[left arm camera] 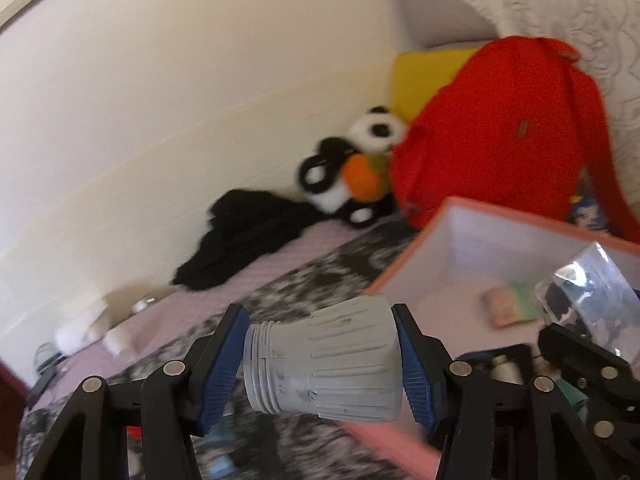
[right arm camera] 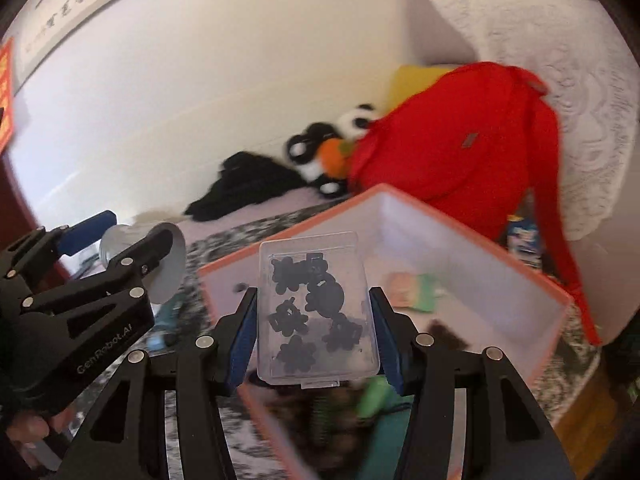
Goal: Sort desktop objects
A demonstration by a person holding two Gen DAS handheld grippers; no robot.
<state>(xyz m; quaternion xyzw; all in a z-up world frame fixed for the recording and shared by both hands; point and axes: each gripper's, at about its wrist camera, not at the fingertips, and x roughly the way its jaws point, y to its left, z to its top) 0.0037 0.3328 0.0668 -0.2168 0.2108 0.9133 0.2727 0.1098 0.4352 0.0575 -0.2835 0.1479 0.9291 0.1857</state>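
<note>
1. At the far left, in the left wrist view, pale soft things and a black garment lie on the pink and grey patterned bedcover against the wall; they are too blurred to name more closely
2. The left gripper pinches a grey ribbed plastic fitting with a threaded end, held sideways between its blue pads, lifted above the bedcover and just left of the bin's near corner
3. Behind it, a panda plush with an orange ball leans against a red backpack
4. The pink-rimmed storage bin stands open in front of the backpack; a small pink and green packet already lies on its floor, and darker items show blurred at its near end
5. The right gripper clamps a clear plastic case of black flower-shaped pieces, raised over the bin's near-left part
6. As a judgement: the sorting looks partway along, with some things already in the bin and both held things still outside its floor; whether more loose items wait on the bed cannot be told through the blur
</note>
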